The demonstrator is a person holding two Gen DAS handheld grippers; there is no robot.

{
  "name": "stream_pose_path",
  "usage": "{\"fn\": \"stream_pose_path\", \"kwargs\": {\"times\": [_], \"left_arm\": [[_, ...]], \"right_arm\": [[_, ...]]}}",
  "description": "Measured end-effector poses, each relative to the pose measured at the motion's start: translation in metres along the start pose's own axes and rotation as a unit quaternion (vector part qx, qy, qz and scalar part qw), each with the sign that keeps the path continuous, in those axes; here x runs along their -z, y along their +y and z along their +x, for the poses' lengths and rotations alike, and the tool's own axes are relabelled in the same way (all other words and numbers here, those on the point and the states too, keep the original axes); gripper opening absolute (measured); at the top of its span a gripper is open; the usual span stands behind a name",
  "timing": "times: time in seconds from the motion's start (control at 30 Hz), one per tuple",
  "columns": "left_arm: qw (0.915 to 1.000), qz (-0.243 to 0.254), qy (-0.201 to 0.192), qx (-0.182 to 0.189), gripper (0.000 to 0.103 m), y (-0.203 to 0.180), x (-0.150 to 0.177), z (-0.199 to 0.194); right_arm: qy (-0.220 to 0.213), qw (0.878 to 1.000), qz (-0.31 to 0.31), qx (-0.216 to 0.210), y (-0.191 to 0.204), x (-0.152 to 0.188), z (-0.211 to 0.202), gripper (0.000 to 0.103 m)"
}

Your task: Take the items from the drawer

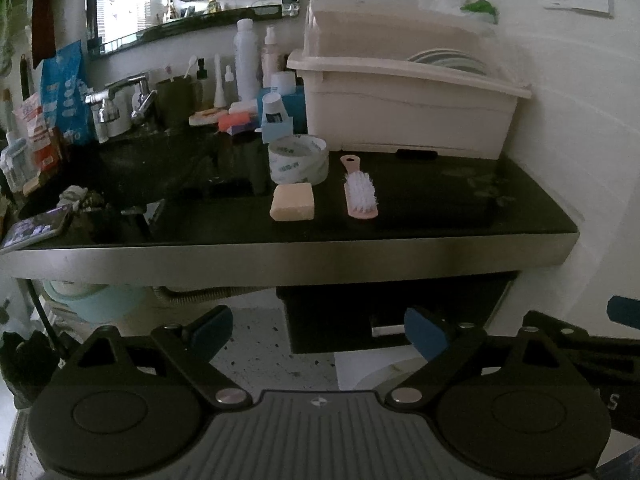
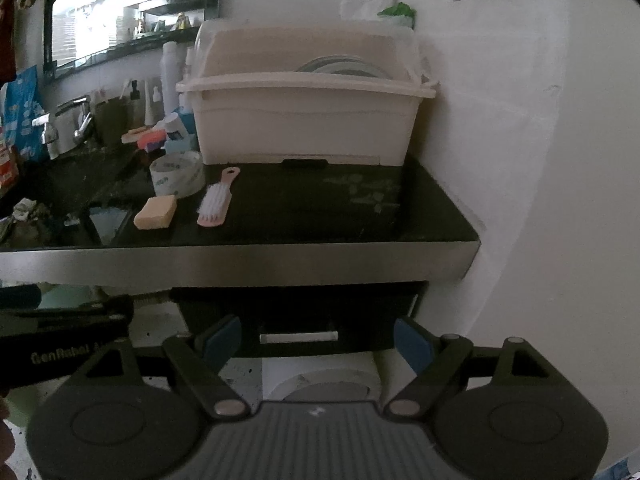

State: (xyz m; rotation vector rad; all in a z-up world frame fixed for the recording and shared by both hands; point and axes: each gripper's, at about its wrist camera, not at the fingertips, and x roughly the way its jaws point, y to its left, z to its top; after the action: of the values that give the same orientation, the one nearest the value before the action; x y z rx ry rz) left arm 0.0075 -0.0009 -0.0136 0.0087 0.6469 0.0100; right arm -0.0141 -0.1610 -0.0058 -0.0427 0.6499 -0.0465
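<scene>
A dark drawer (image 2: pixel 296 320) with a silver handle (image 2: pixel 298 337) hangs shut under the black counter; it also shows in the left wrist view (image 1: pixel 360 320). My right gripper (image 2: pixel 316 338) is open and empty, level with the handle and a little in front of it. My left gripper (image 1: pixel 318 334) is open and empty, to the left of the drawer front. On the counter lie a tan soap bar (image 1: pixel 292 202), a pink brush (image 1: pixel 360 188) and a tape roll (image 1: pixel 298 159).
A beige dish rack (image 1: pixel 404 92) stands at the back right of the counter (image 1: pixel 440 208). A tap (image 1: pixel 116 98), bottles and packets crowd the left around the sink. A white wall (image 2: pixel 540 160) closes the right side. A white round container (image 2: pixel 320 376) sits below the drawer.
</scene>
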Motion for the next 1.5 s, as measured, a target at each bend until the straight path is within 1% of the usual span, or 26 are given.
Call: {"fn": "stream_pose_path", "kwargs": {"times": [0.23, 0.4, 0.5, 0.57, 0.63, 0.7, 0.73, 0.8, 0.87, 1.0, 1.1, 1.17, 1.23, 1.27, 1.33, 1.43, 1.47, 1.5], "left_arm": [[0.9999, 0.005, -0.006, -0.013, 0.094, 0.000, 0.004, 0.004], [0.9997, -0.005, -0.018, -0.019, 0.094, 0.002, 0.008, 0.009], [0.9996, -0.009, -0.017, -0.023, 0.094, 0.003, 0.011, 0.015], [0.9996, -0.013, -0.010, -0.022, 0.094, 0.005, 0.013, 0.020], [0.9996, -0.017, -0.002, -0.022, 0.094, 0.007, 0.014, 0.026], [0.9993, -0.023, 0.008, -0.029, 0.094, 0.009, 0.017, 0.031], [0.9990, -0.024, 0.013, -0.035, 0.094, 0.010, 0.018, 0.034], [0.9987, -0.021, 0.014, -0.043, 0.094, 0.010, 0.020, 0.040], [0.9984, -0.019, 0.016, -0.052, 0.094, 0.011, 0.022, 0.046], [0.9975, 0.002, 0.021, -0.068, 0.094, 0.008, 0.026, 0.056], [0.9971, -0.002, 0.022, -0.073, 0.094, 0.010, 0.032, 0.063], [0.9975, -0.008, 0.022, -0.066, 0.094, 0.013, 0.035, 0.068], [0.9975, -0.004, 0.009, -0.070, 0.094, 0.012, 0.039, 0.070], [0.9971, 0.003, 0.001, -0.076, 0.094, 0.011, 0.042, 0.070], [0.9977, 0.007, 0.000, -0.067, 0.094, 0.011, 0.045, 0.073], [0.9986, 0.013, -0.002, -0.052, 0.095, 0.013, 0.051, 0.077], [0.9994, 0.001, 0.002, -0.034, 0.096, 0.017, 0.052, 0.079], [0.9997, -0.013, 0.010, -0.017, 0.100, 0.022, 0.053, 0.081]], "right_arm": [[-0.001, 1.000, -0.002, 0.021, 0.000, 0.009, 0.006, 0.084], [0.006, 1.000, 0.018, 0.007, -0.010, 0.011, 0.025, 0.084], [-0.009, 0.999, 0.038, -0.020, -0.019, 0.015, 0.031, 0.084], [-0.036, 0.997, 0.061, -0.044, -0.028, 0.021, 0.032, 0.084], [-0.066, 0.991, 0.088, -0.072, -0.037, 0.030, 0.034, 0.085], [-0.095, 0.982, 0.121, -0.109, -0.048, 0.040, 0.037, 0.086], [-0.099, 0.978, 0.134, -0.123, -0.052, 0.043, 0.039, 0.094], [-0.092, 0.977, 0.143, -0.126, -0.055, 0.046, 0.044, 0.100], [-0.091, 0.981, 0.127, -0.114, -0.053, 0.048, 0.048, 0.100], [-0.081, 0.988, 0.085, -0.098, -0.048, 0.051, 0.059, 0.100], [-0.084, 0.990, 0.062, -0.097, -0.046, 0.056, 0.067, 0.100], [-0.080, 0.991, 0.052, -0.091, -0.045, 0.059, 0.073, 0.100], [-0.067, 0.993, 0.045, -0.082, -0.044, 0.061, 0.082, 0.100], [-0.071, 0.993, 0.039, -0.083, -0.044, 0.064, 0.084, 0.100], [-0.081, 0.992, 0.026, -0.089, -0.043, 0.070, 0.088, 0.100], [-0.077, 0.992, 0.012, -0.098, -0.039, 0.076, 0.095, 0.100], [-0.075, 0.992, 0.013, -0.102, -0.039, 0.078, 0.097, 0.100], [-0.072, 0.992, 0.017, -0.106, -0.038, 0.079, 0.100, 0.100]]}}
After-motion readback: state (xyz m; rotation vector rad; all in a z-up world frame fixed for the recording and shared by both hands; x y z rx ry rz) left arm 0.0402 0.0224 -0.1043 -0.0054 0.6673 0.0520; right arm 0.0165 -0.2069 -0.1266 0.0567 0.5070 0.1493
